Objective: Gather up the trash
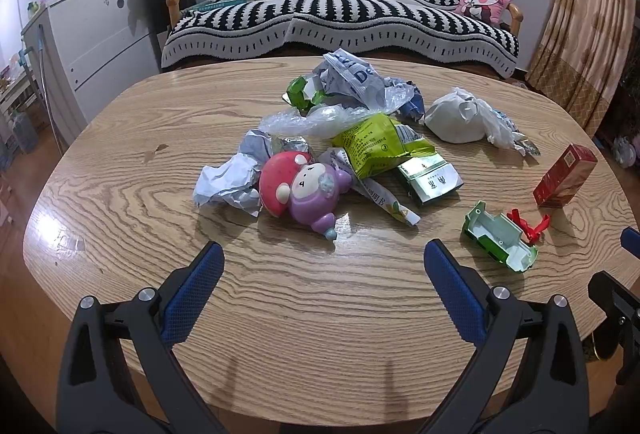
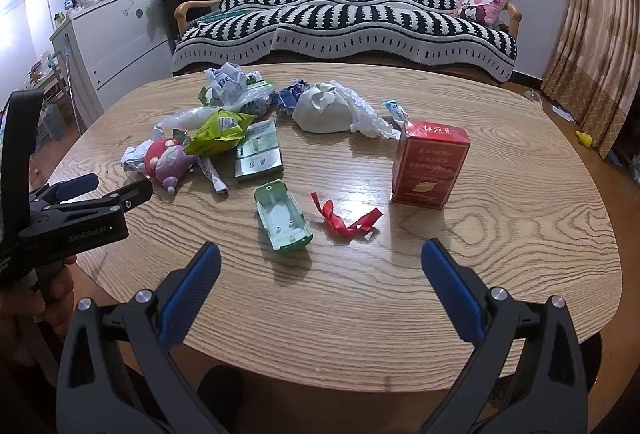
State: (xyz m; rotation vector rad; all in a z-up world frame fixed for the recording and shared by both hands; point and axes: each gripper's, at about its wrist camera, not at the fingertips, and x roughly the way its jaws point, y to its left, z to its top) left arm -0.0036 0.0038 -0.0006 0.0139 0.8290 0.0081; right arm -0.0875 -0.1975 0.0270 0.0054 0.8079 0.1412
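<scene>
1. Your left gripper (image 1: 324, 254) hangs spread wide over the near edge of the wooden table (image 1: 120, 161), grasping nothing; your right gripper (image 2: 320, 254) is likewise splayed and empty beside it.
2. Just ahead of your right gripper lie a torn green-and-white box (image 2: 282, 220) and a red ribbon (image 2: 346, 220), close together but apart.
3. Right of the ribbon, a red carton (image 2: 430, 163) stands upright.
4. Mid-table, the main trash heap clusters: a pink-and-purple toy (image 1: 298, 189) against crumpled white paper (image 1: 228, 179), a yellow-green wrapper (image 1: 376, 147) overlapping a green cigarette pack (image 1: 430, 179).
5. Farther back sit clear plastic film (image 1: 312, 119), a crumpled printed bag (image 1: 356, 77) and a white bundle (image 1: 456, 117).
6. Beyond the table, a black-and-white covered sofa (image 1: 340, 5) lines the wall.
</scene>
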